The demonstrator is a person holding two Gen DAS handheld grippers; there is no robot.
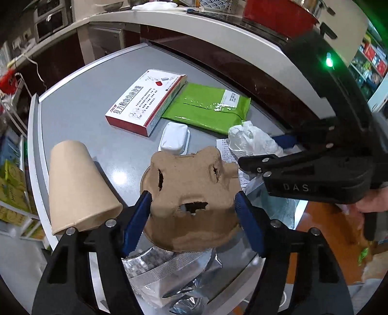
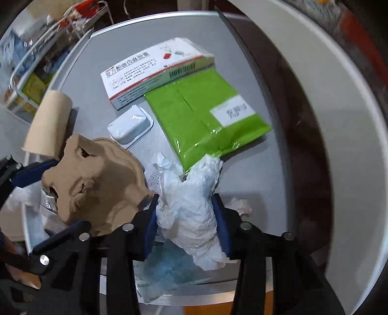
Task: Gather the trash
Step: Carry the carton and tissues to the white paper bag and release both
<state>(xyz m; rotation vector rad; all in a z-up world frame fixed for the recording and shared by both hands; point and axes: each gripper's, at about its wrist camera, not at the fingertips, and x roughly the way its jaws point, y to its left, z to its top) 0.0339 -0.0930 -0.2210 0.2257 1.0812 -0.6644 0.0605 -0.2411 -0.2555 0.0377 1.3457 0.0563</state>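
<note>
Where the grey table (image 1: pixel 80 101) ends, a white counter (image 1: pixel 194 21) curves.

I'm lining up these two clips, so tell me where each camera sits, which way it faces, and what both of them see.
Left wrist: on the left gripper, looking forward over the grey table; its blue pads clamp the brown pulp tray; the right gripper enters from the right.
Right wrist: on the right gripper, facing the same table, pads pinching crumpled white paper; the left gripper shows at left.
Shared: pulp tray, medicine box, green packet, paper cup.
</note>
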